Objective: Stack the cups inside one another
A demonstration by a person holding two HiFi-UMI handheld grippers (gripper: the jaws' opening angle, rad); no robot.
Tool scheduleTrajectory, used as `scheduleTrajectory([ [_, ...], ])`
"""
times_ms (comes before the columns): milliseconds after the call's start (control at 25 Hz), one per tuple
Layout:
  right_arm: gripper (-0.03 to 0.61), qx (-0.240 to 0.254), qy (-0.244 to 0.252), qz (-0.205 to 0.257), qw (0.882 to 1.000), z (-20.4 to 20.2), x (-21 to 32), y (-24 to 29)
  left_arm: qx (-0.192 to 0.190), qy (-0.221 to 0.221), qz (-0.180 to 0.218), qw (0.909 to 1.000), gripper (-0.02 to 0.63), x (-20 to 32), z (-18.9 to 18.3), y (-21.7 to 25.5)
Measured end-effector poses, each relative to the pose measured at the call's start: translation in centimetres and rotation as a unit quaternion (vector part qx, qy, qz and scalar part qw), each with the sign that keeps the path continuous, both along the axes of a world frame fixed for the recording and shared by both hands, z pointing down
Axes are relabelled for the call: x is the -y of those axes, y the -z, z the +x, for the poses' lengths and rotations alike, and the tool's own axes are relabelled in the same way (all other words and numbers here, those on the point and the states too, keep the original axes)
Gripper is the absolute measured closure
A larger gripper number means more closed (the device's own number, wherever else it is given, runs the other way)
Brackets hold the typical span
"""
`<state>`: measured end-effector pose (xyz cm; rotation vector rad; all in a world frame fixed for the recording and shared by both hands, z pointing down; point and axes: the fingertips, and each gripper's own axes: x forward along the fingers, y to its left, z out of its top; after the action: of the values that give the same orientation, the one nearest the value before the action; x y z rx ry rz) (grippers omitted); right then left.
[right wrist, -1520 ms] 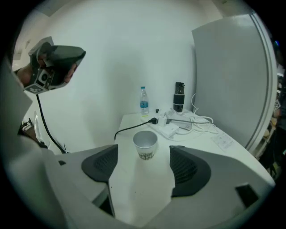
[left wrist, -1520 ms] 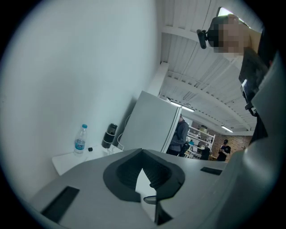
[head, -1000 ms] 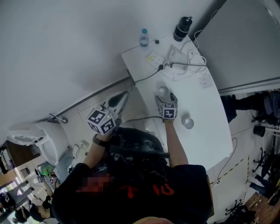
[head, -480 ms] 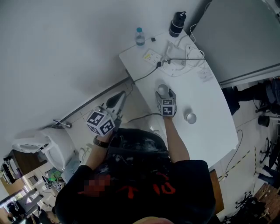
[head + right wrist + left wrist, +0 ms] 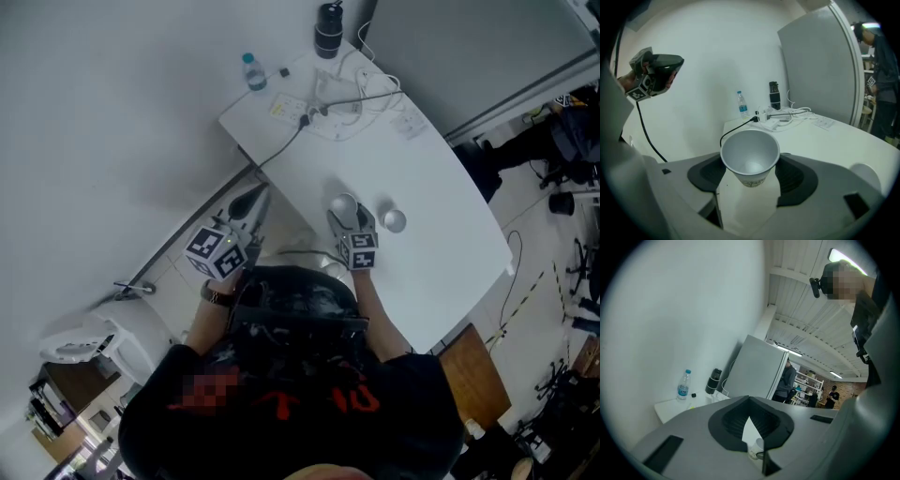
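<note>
A white paper cup point(image 5: 750, 157) stands upright between the jaws of my right gripper point(image 5: 751, 180), whose pads press its sides and hold it off the white table point(image 5: 441, 244). These jaws have just been closing with the cup between them. In the head view the held cup point(image 5: 344, 205) sits in my right gripper point(image 5: 345, 216), just left of a second cup point(image 5: 395, 221) that stands on the table. That second cup point(image 5: 865, 174) shows at the right edge of the right gripper view. My left gripper point(image 5: 251, 208) hangs beyond the table's left edge, its jaws together and empty.
At the table's far end stand a water bottle point(image 5: 248, 71) and a black flask point(image 5: 329, 30), with a power strip and tangled cables point(image 5: 337, 94) and a sheet of paper point(image 5: 406, 122). A grey partition rises behind them. People stand far off in the left gripper view.
My right gripper has closed on the cup, lifted it off the table and carried it toward the second cup. The left gripper has shifted a little.
</note>
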<state>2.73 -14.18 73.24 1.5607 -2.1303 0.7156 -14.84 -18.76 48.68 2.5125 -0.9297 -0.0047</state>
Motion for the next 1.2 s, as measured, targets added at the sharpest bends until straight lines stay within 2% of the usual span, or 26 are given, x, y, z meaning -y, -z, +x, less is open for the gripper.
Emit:
scheduleTrajectory([
  [240, 0.239, -0.003, -0.04, 0.043, 0.998, 3.1, -4.3, 4.7, -0.003, -0.053, 0.002, 0.9986, 0.612, -0.8, 4.7, 0.2],
  [480, 0.239, -0.034, -0.113, 0.073, 0.99, 9.8, -7.8, 9.1, -0.002, -0.098, 0.0, 0.9952, 0.612, -2.0, 8.7, 0.2],
  [680, 0.239, -0.055, -0.161, 0.101, 0.98, 15.2, -8.2, 11.3, -0.002, -0.125, 0.0, 0.9922, 0.612, -3.5, 11.3, 0.3],
  [920, 0.239, -0.067, -0.161, 0.101, 0.979, 17.1, -6.4, 10.7, -0.006, -0.126, 0.006, 0.992, 0.612, -3.2, 11.6, 0.7],
  [1200, 0.239, -0.059, -0.152, 0.058, 0.985, 16.9, -5.5, 7.3, -0.009, -0.113, 0.01, 0.9935, 0.612, -2.7, 11.1, 1.0],
])
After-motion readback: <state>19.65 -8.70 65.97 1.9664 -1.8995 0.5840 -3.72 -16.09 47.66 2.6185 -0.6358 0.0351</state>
